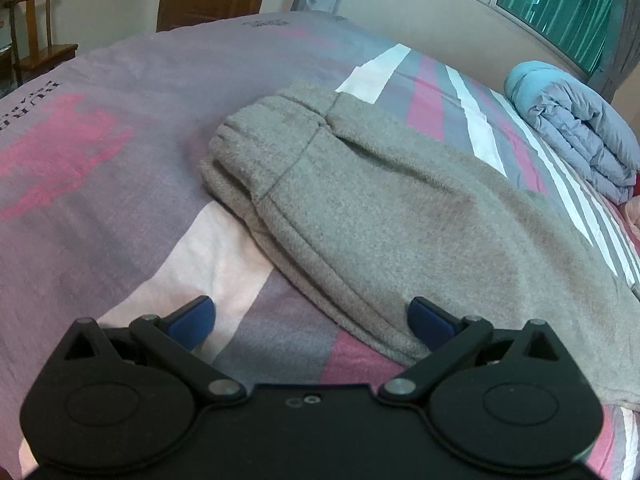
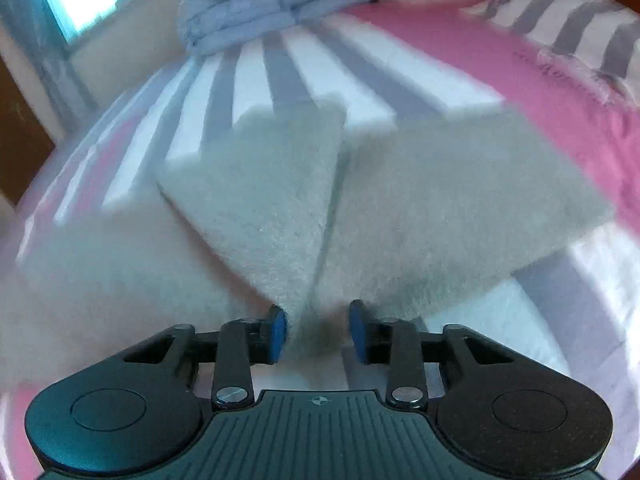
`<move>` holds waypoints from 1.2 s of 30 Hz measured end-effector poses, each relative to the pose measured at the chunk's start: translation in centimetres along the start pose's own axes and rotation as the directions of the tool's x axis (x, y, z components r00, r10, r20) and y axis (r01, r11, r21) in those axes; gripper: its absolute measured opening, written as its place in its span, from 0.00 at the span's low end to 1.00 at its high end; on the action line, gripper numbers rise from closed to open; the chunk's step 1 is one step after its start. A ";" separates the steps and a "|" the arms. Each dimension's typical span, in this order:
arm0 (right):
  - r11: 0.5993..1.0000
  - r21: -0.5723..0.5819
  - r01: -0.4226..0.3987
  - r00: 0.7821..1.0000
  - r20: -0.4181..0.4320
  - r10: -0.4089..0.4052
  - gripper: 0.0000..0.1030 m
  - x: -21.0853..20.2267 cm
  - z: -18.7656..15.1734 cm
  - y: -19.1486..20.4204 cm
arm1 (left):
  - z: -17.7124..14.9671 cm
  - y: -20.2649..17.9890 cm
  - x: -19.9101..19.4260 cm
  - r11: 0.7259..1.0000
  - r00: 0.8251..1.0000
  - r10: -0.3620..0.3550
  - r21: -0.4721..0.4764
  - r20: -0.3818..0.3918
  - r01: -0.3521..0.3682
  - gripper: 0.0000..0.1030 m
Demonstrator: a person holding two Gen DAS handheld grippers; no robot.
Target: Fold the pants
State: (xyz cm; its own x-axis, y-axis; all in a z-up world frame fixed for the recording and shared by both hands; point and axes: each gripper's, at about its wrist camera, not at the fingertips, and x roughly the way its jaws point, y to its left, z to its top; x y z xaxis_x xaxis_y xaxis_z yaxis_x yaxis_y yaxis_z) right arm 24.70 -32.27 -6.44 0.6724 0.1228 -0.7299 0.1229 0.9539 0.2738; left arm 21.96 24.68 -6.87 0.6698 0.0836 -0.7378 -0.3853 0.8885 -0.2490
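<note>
On the bed [image 1: 100,152] lie the grey pants [image 1: 360,208], waistband toward the far side, while the left claw [image 1: 310,318] hovers spread at their near edge and the right claw [image 2: 318,330] hangs part-open around a fold.

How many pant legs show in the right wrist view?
2: the left pant leg runs up-left from the right claw, the right pant leg up-right. They meet at the claw; nothing looks hidden.
</note>
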 end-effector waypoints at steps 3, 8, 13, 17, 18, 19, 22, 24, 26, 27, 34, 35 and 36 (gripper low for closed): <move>0.991 -0.129 0.044 0.993 0.114 -0.030 0.41 -2.4 0.4 2.3 | 0.0 0.0 0.0 1.000 1.000 0.001 -0.002 0.002 -0.001 0.94; 0.917 -0.382 0.113 0.983 0.177 -0.047 0.41 -1.3 1.6 7.3 | -0.3 -0.4 0.1 1.000 1.000 0.020 -0.001 0.017 -0.020 0.94; 0.831 -0.545 0.108 0.989 0.144 -0.034 0.41 2.7 2.9 11.5 | -0.3 -0.2 0.1 1.000 1.000 0.008 0.001 0.015 -0.008 0.95; 0.710 -0.688 0.148 0.989 0.108 -0.101 0.41 7.3 2.7 14.5 | -0.4 -0.3 0.0 1.000 1.000 0.009 -0.001 0.014 -0.009 0.94; 0.683 -0.710 0.172 0.985 0.121 -0.123 0.41 8.1 2.8 15.0 | -0.4 -0.2 0.1 1.000 1.000 0.007 -0.001 0.010 -0.007 0.94; 0.679 -0.712 0.177 0.984 0.129 -0.121 0.40 9.0 3.1 14.7 | -0.3 -0.2 0.1 1.000 1.000 0.005 0.000 0.006 -0.005 0.94; 0.839 -0.531 0.119 0.988 0.150 -0.045 0.04 6.5 6.0 11.4 | 0.0 0.0 0.2 1.000 1.000 -0.003 0.003 0.000 0.003 0.94; 0.947 -0.315 0.066 0.970 0.241 0.013 0.04 2.4 7.8 7.3 | -0.1 0.0 0.2 1.000 1.000 -0.007 0.008 0.004 0.007 0.94; 0.997 -0.069 -0.022 0.947 0.318 0.043 0.03 -1.8 8.6 1.7 | -0.2 0.1 0.2 1.000 1.000 -0.008 0.011 0.012 0.008 0.94; 0.997 0.059 -0.047 0.937 0.347 0.024 0.03 -3.6 8.4 -1.6 | -0.3 0.0 0.2 1.000 1.000 -0.007 0.010 0.015 0.007 0.94; 0.886 0.441 -0.144 0.968 0.250 0.032 0.04 -2.7 2.9 -15.5 | -0.7 -0.1 0.0 1.000 1.000 -0.003 0.013 0.024 0.002 0.95; 0.872 0.464 -0.153 0.971 0.233 0.047 0.04 -1.9 2.3 -16.1 | -0.6 0.0 0.0 1.000 1.000 -0.004 0.012 0.022 0.004 0.94; 0.852 0.492 -0.180 0.968 0.243 0.064 0.04 -1.5 1.8 -16.6 | -0.6 0.0 0.0 1.000 1.000 -0.005 0.010 0.020 0.004 0.94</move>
State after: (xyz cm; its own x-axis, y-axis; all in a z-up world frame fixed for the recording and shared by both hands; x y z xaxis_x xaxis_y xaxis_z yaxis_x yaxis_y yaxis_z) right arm 23.01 -48.77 -8.77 0.8363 0.1132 -0.5364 0.3428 0.6556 0.6728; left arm 21.62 24.40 -7.26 0.6839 0.0885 -0.7241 -0.3758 0.8935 -0.2457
